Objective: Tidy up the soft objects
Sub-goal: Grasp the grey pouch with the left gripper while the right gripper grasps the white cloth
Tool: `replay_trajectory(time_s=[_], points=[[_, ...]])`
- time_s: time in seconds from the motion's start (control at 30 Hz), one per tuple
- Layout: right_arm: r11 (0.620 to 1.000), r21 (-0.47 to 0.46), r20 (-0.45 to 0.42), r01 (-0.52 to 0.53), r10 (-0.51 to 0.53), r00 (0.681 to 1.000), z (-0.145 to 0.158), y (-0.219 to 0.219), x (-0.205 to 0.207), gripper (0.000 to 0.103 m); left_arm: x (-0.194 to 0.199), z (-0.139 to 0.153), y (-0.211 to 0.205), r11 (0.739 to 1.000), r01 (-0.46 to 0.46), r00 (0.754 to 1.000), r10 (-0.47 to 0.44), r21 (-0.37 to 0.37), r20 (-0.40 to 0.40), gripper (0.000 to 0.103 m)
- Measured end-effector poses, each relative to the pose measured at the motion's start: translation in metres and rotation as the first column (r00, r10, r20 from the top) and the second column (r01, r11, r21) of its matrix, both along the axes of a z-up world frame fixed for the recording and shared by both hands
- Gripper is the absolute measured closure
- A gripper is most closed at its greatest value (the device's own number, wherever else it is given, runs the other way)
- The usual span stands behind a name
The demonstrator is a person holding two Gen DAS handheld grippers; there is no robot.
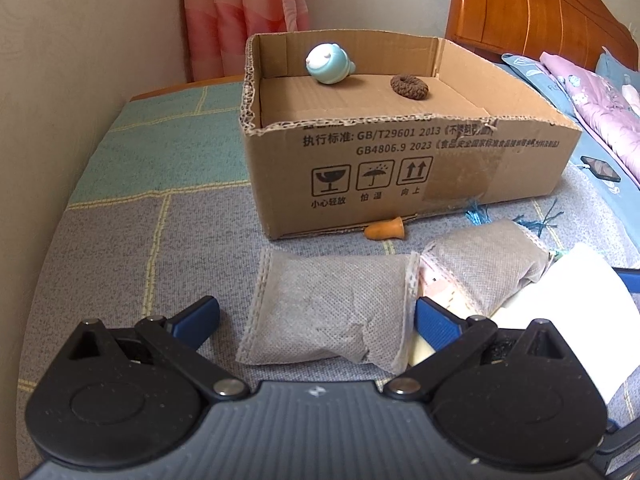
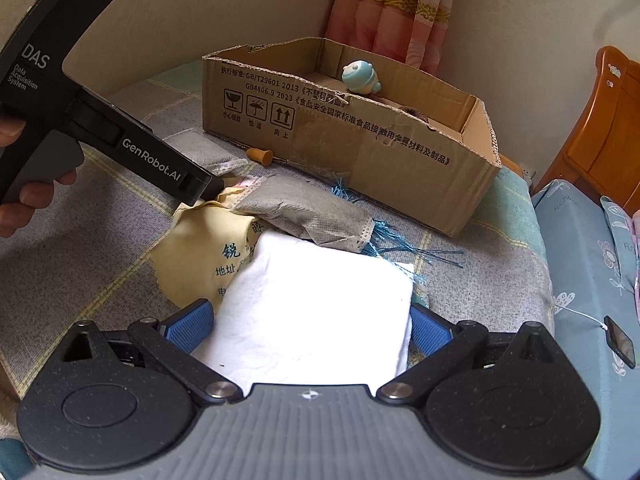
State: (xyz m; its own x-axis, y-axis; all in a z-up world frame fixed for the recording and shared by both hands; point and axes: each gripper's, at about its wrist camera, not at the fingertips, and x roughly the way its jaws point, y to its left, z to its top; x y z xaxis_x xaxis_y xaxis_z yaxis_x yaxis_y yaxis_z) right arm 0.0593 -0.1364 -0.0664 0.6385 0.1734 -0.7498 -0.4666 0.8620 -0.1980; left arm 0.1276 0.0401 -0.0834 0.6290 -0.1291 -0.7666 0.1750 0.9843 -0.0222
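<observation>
In the left wrist view my left gripper (image 1: 316,320) is open, one blue finger on each side of a grey fabric pouch (image 1: 328,304) that lies on the bedspread. A second grey pouch (image 1: 488,264) lies to its right. In the right wrist view my right gripper (image 2: 310,328) is open, with a folded white cloth (image 2: 320,300) between its fingers. A yellow printed cloth (image 2: 192,248) and a grey pouch (image 2: 304,212) lie just beyond it. The open cardboard box (image 1: 400,160) holds a pale blue soft toy (image 1: 330,64) and a brown ring (image 1: 409,86).
An orange earplug (image 1: 386,230) lies against the box's front wall. Blue tassel threads (image 2: 400,248) spread beside the pouch. A hand holds the left gripper's handle (image 2: 60,120) at the upper left. A phone (image 2: 620,342) lies on the blue bedding, with a wooden headboard (image 1: 540,12) behind.
</observation>
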Motion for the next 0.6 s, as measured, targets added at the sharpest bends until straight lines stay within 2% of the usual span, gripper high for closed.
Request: replay_trajectory(time_s=[0.1, 0.23, 0.5, 0.53, 0.6], points=[[1.000, -0.014, 0.013, 0.010, -0.010, 1.000, 0.0008, 0.0026, 0.0037, 0.002, 0.0002, 0.0000, -0.0002, 1.000, 0.002, 1.000, -0.002, 0.000, 0.004, 0.000], [1.000, -0.028, 0.020, 0.012, -0.011, 1.000, 0.0026, 0.0033, 0.0037, 0.010, -0.0006, 0.0001, 0.0001, 1.000, 0.005, 1.000, -0.004, -0.001, 0.007, 0.000], [0.999, -0.035, 0.037, 0.030, -0.029, 0.999, 0.0088, 0.0026, 0.0031, 0.034, 0.0003, 0.0011, -0.0016, 1.000, 0.003, 1.000, -0.003, 0.007, 0.004, 0.001], [0.999, -0.034, 0.038, 0.036, -0.035, 0.999, 0.0095, 0.0020, 0.0040, 0.039, 0.0003, 0.0015, -0.0020, 1.000, 0.005, 1.000, -0.005, 0.007, 0.005, 0.002], [0.998, -0.028, 0.037, 0.053, -0.052, 0.998, 0.0100, -0.0005, 0.0070, 0.043, -0.0002, 0.0027, -0.0019, 1.000, 0.009, 1.000, -0.009, 0.001, 0.006, 0.006]])
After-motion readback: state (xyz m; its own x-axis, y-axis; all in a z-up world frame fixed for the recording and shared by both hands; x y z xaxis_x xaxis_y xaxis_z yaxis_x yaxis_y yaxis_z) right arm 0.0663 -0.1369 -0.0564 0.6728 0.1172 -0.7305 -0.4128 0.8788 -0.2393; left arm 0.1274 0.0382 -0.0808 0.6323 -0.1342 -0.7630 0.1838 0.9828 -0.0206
